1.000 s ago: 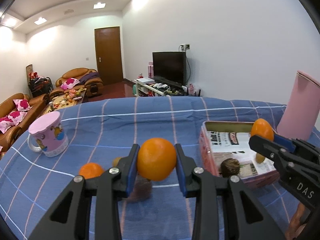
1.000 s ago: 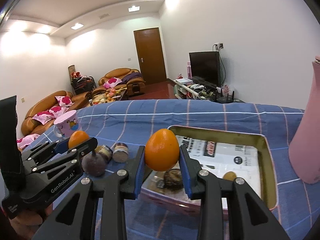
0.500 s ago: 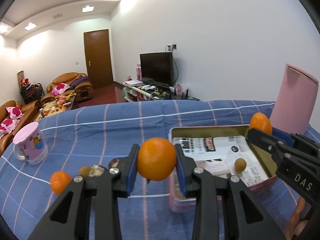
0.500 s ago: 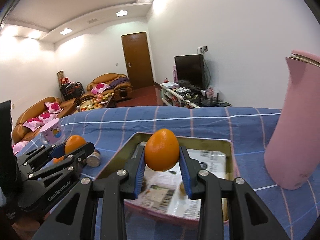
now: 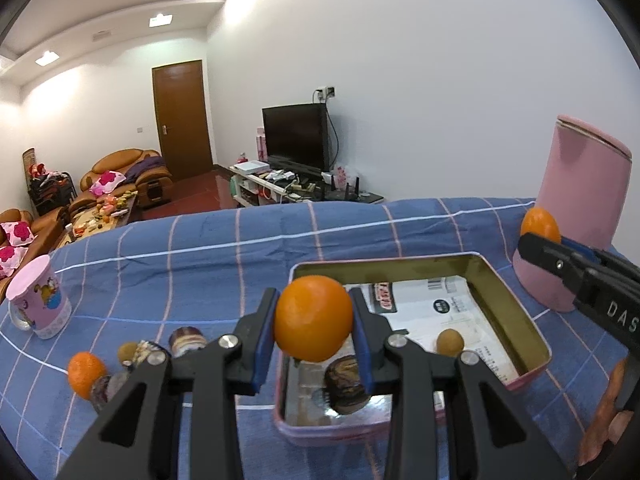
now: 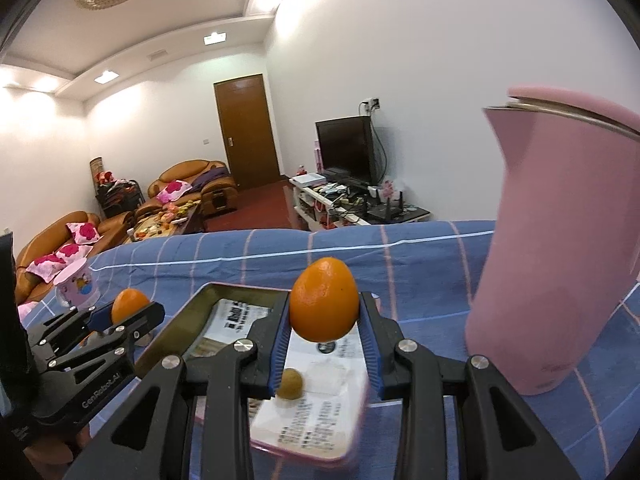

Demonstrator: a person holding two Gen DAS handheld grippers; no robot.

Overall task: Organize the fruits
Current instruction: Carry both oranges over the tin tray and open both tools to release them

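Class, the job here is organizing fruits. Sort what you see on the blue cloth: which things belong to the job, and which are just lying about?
Part of the job:
- round orange in the left tool
- egg-shaped orange in the right tool
- small orange on the cloth
- small tan fruit
- paper-lined metal tin

Lying about:
- tall pink jug
- pink cartoon mug

Bright ceiling-light glare, strong fisheye bending at dark edges — motion blur on the near tin (image 6: 304,432).

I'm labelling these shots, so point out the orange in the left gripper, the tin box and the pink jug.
orange (image 5: 313,317), left wrist view, middle of its peel.
tin box (image 5: 505,303), left wrist view, inner right wall.
pink jug (image 6: 560,248), right wrist view, middle of its body.
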